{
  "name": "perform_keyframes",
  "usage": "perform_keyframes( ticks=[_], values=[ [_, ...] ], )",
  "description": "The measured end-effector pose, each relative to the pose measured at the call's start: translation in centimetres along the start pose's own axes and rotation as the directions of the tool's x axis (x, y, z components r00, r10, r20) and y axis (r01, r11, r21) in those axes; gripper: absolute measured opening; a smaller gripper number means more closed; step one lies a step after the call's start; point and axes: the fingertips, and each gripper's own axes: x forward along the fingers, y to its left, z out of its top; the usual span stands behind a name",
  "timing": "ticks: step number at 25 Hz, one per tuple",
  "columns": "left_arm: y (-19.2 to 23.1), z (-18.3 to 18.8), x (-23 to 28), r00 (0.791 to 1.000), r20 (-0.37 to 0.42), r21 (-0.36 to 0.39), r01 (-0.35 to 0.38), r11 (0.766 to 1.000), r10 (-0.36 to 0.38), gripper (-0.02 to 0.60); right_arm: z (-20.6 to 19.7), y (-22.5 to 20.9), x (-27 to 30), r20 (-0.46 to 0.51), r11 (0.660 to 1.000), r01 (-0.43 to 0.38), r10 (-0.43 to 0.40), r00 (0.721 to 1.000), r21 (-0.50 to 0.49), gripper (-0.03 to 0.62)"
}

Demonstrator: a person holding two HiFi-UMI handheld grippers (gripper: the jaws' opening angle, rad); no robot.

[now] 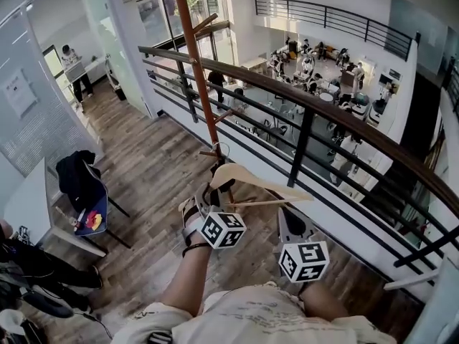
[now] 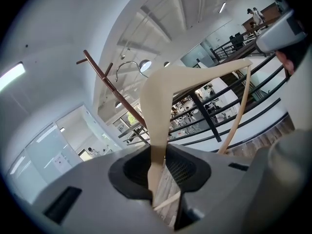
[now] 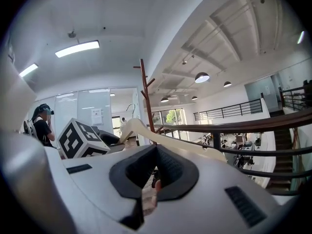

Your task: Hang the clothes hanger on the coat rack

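Observation:
A pale wooden hanger [image 1: 259, 184] with a metal hook [image 1: 221, 150] hangs in the air just in front of the reddish-brown coat rack pole [image 1: 200, 84]. My left gripper [image 1: 218, 190] is shut on the hanger's left arm; in the left gripper view that arm [image 2: 157, 130] runs down between the jaws, with the rack [image 2: 110, 85] beyond and the hook [image 2: 127, 65] close to its pegs. My right gripper [image 1: 287, 219] sits below the hanger's right arm, apart from it, with its jaws together on nothing. In the right gripper view the hanger [image 3: 141, 129] lies ahead of the rack [image 3: 145, 96].
A dark metal railing [image 1: 304, 107] with a wooden top rail runs diagonally just behind the rack, with a drop to a lower floor beyond. A chair with a dark jacket [image 1: 77, 177] and a white table [image 1: 29, 201] stand at left. A person [image 1: 72, 66] stands far back.

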Motion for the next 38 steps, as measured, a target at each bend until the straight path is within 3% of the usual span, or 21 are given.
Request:
perform_keyframes(
  ticks=[7,22,38],
  values=[
    [-2.0,2.1,1.1,0.999,-0.035,-0.003,-0.016,1.000,0.016,0.095,1.0,-4.1,0.3,0.002,0.999,-0.037,0.037,0.999,0.037,-0.002],
    [-4.2,4.2,5.4,0.998,-0.064,-0.008,-0.019,1.000,0.019,0.095,0.5,-10.0,2.5,-0.039,0.997,-0.027,0.030,0.999,0.078,-0.002],
    [-3.9,5.0,14.8,0.988,-0.143,-0.037,-0.071,0.997,0.065,0.095,-0.1,-14.2,13.1,-0.085,0.989,-0.121,0.128,0.988,0.089,-0.002]
  ],
)
